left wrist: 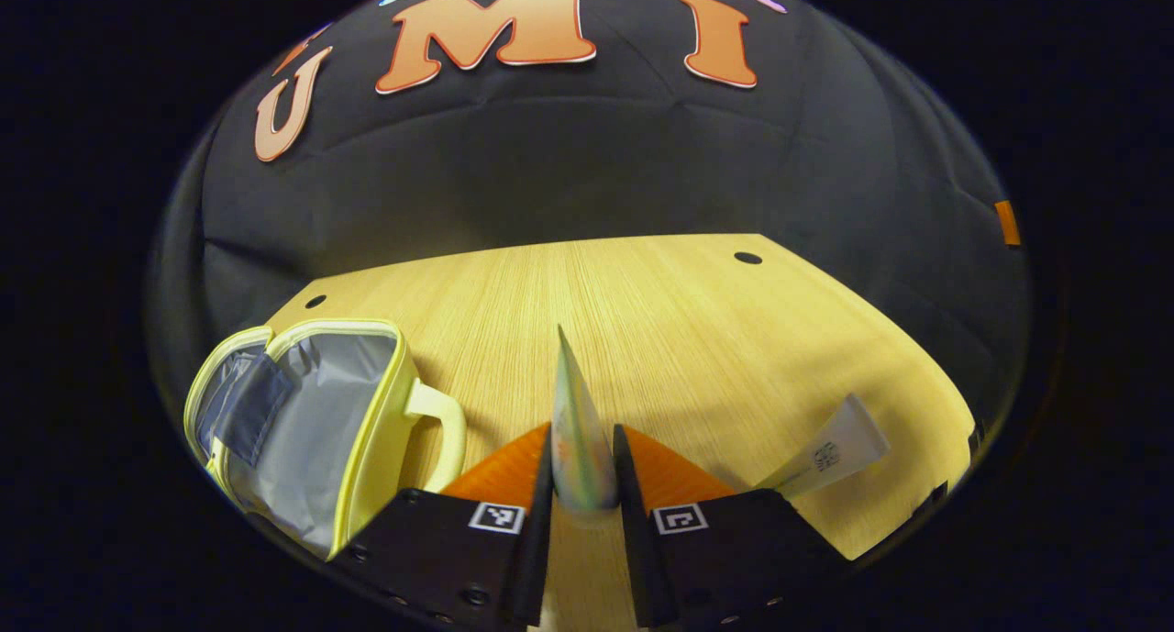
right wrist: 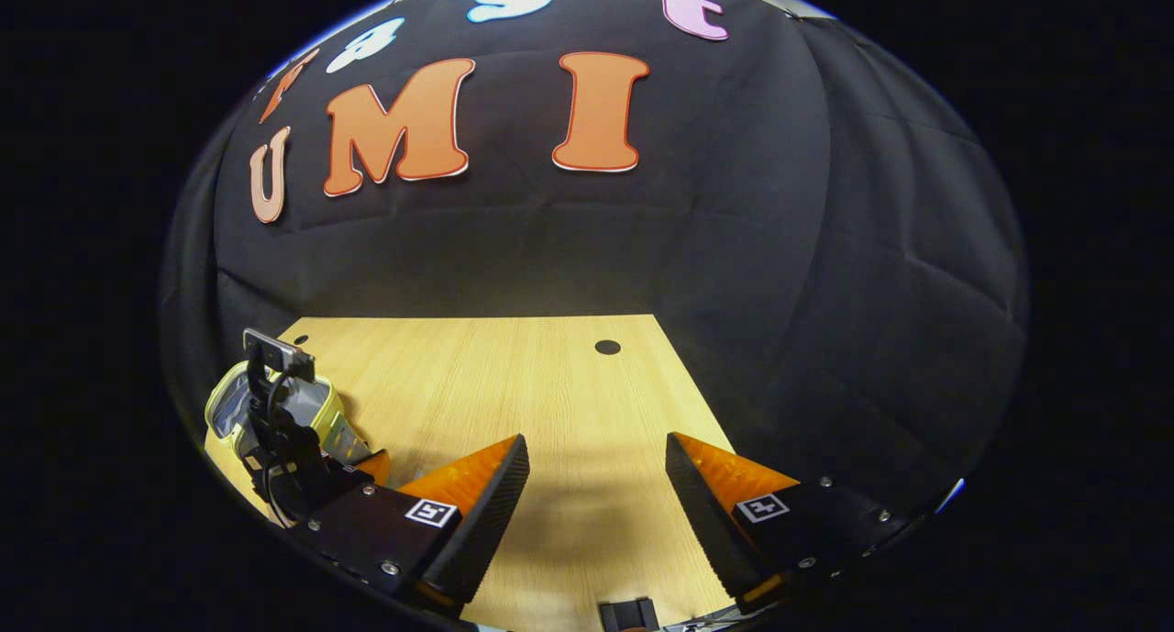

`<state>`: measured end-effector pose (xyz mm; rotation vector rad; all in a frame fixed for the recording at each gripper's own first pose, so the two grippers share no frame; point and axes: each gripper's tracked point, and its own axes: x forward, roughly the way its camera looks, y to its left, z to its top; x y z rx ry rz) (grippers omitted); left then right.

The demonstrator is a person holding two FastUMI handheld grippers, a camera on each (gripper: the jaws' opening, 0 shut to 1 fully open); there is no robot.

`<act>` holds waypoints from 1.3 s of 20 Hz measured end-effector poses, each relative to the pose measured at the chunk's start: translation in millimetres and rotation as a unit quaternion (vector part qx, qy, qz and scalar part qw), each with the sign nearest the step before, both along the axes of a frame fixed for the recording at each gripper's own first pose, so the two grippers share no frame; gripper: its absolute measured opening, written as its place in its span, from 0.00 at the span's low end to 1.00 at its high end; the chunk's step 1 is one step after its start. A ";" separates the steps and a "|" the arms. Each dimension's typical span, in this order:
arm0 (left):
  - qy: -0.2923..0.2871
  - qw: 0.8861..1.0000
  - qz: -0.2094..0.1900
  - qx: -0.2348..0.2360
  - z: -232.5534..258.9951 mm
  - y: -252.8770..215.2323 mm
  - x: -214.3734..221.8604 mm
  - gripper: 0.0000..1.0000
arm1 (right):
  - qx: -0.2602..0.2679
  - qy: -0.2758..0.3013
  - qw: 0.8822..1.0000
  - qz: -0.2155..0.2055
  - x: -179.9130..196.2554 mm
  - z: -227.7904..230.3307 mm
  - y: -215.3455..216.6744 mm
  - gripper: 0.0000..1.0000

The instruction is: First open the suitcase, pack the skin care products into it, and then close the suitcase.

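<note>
In the left gripper view, my left gripper [left wrist: 583, 453] is shut on a pale skin care tube [left wrist: 575, 430] that stands edge-on between the fingers, its crimped tip pointing away. The yellow suitcase [left wrist: 303, 421], a small zip case with a grey lining and a handle, lies open to the left of the gripper. A second white tube [left wrist: 830, 456] lies on the table to the right. In the right gripper view, my right gripper [right wrist: 596, 471] is open above bare table with nothing between its fingers. The left gripper [right wrist: 293, 462] and the open suitcase [right wrist: 316, 407] show far to its left.
The wooden table [left wrist: 660, 329] has small round holes [left wrist: 747, 258] near its back corners. The black cloth wall rises right behind the table's far edge. The table's right edge [right wrist: 697, 403] runs close to my right gripper.
</note>
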<state>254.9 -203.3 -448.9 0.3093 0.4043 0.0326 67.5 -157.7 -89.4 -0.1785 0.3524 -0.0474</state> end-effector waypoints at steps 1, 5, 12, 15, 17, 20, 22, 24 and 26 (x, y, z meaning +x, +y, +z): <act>-0.002 1.000 -0.003 -0.003 1.0 -1.4 -1.3 0.36 | 0.003 0.001 1.000 0.001 0.8 -1.6 2.0 0.95; 0.008 1.000 0.002 -0.019 6.7 4.7 -12.7 0.31 | 0.006 -0.004 1.000 0.018 -2.0 -4.7 20.1 0.95; 0.016 0.998 -0.037 -0.056 56.7 -4.9 -33.6 0.26 | 0.031 -0.005 0.996 0.087 -7.1 -23.7 83.7 0.95; 0.015 0.998 -0.034 -0.052 81.4 4.8 -45.3 0.26 | 0.043 0.013 0.992 0.119 -5.4 -48.7 112.6 0.95; 0.019 0.997 -0.025 -0.074 98.6 11.5 -56.4 0.26 | 0.035 0.036 0.990 0.134 -5.4 -75.1 127.3 0.95; 0.021 0.995 -0.014 -0.096 126.4 29.4 -69.7 0.26 | 0.028 0.090 0.986 0.139 0.7 -125.5 137.7 0.96; 0.019 0.995 -0.006 -0.093 141.3 43.7 -77.3 0.26 | 0.040 0.122 0.984 0.124 5.3 -151.4 138.2 0.96; 0.018 0.996 0.001 -0.089 150.3 59.5 -86.1 0.26 | 0.037 0.140 0.983 0.111 11.5 -171.6 135.6 0.94; 0.021 0.995 0.011 -0.098 153.8 72.9 -95.0 0.26 | 0.025 0.148 0.984 0.095 17.9 -183.9 128.7 0.92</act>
